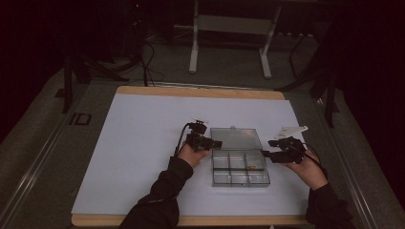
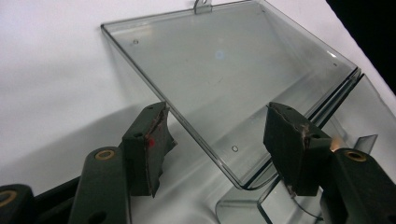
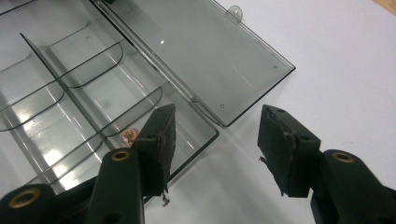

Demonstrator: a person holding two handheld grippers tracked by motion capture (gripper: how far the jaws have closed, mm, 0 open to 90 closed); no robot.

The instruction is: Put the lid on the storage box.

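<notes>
On the white sheet covering the table (image 1: pixel 143 143), slightly right of centre and toward the near edge, sits a clear plastic compartment box (image 1: pixel 240 170) with its hinged lid (image 1: pixel 236 138) thrown open and lying flat on the far side. The left gripper (image 1: pixel 216 143) hovers at the lid's left edge with jaws spread wide, holding nothing; the right gripper (image 1: pixel 263 153) waits at the box's right side, jaws likewise apart and empty. A small coppery item (image 3: pixel 129 136) lies in one compartment on the right. The box looks light, stiff and thin-walled, with smooth, glossy walls likely to slide on the sheet or slip between the pads. I would pinch the lid's far rim near its small tab (image 2: pixel 202 6), steadying the base with the other gripper, and squeeze gently, since such plastic may crack.
</notes>
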